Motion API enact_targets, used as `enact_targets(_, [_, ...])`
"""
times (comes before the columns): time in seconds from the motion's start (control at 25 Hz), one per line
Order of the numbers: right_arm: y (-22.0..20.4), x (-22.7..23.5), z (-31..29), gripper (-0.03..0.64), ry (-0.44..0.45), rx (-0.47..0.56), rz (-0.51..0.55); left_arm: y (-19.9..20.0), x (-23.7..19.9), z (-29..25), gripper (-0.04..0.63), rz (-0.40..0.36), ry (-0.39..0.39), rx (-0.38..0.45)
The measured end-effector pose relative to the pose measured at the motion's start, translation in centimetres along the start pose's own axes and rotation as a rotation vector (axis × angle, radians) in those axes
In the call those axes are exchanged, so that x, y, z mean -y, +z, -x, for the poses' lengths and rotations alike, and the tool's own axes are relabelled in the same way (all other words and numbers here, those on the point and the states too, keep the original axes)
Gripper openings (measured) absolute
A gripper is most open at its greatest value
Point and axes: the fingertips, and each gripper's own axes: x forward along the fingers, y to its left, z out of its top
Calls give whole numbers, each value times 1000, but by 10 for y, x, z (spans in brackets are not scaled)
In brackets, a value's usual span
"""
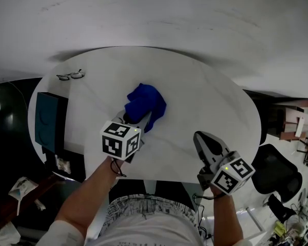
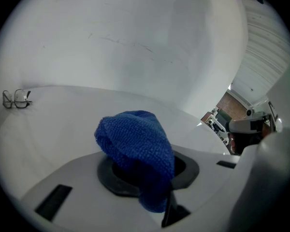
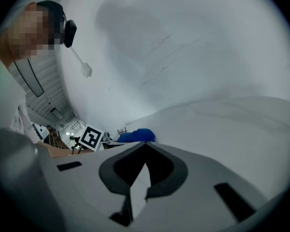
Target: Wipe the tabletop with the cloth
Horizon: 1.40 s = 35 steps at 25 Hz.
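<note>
Left tongs clamped the blue cloth at the middle of the white surface. The right tongs, closed and empty, hovered at its near edge. Wiping seemed underway, and a pressed sweep should come next.

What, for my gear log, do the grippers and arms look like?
The left gripper and right gripper have pale grey bodies with dark jaw pads, tapering towards the tips. Each carries a white cube with black square markers and a small green light. A thin black cord hangs at each wrist. Forearms are bare; a pale sleeve shows on the left upper arm.
</note>
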Motion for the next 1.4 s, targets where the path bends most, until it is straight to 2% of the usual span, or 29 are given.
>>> enact_targets(0.28, [2,-3,-7,6,21,-13,11,3,-3,8,114,16,8,19])
enact_targets(0.6, [3,-41,-41,6,87,-53,60,18,-28,59,112,58,26,113])
enact_targets(1.04, [-22,-138,-110,6,200,-131,141,-3,-118,171,112,136,145,200])
enact_targets(1.4, [-55,-204,-154,6,254,-178,168,-43,-180,245,112,171,236,196])
